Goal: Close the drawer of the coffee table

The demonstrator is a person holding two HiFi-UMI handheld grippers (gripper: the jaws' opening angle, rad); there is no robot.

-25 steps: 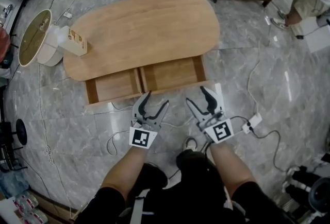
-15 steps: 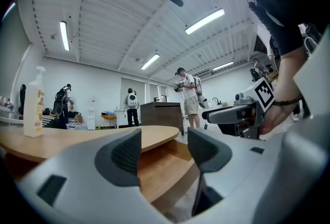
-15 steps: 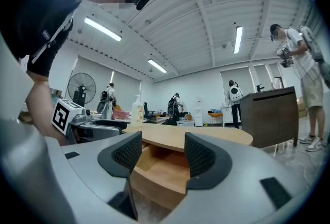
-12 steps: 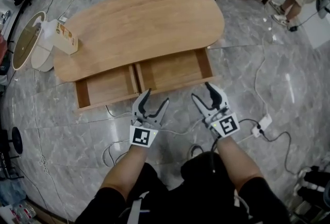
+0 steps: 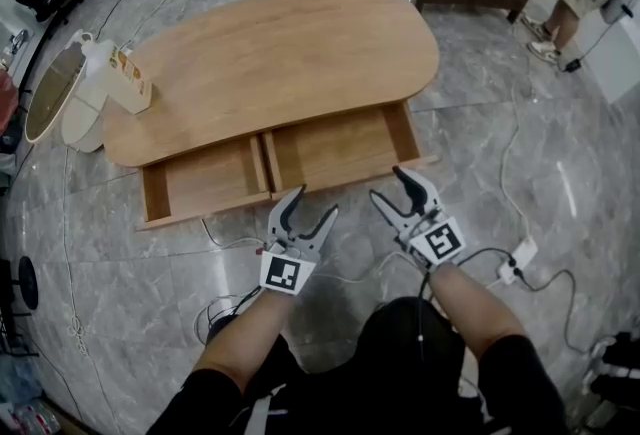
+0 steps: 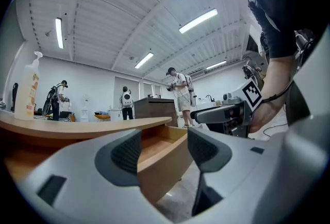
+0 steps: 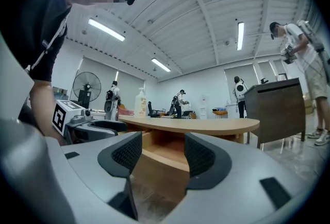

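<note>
While fingers (image 6: 124, 153) of left gripper (image 5: 315, 202) and right gripper (image 5: 388, 184) spread empty, drawer (image 5: 340, 145) just ahead.

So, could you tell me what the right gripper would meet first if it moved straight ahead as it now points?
Most likely the front panel of the open drawer, which shows in the gap between the right gripper's open jaws; the distance to it is unclear.

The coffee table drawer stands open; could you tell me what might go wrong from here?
Both the left gripper and right gripper face the right compartment of the drawer; an off-centre push may skew and jam it. Their open jaws could snag its front edge.
</note>
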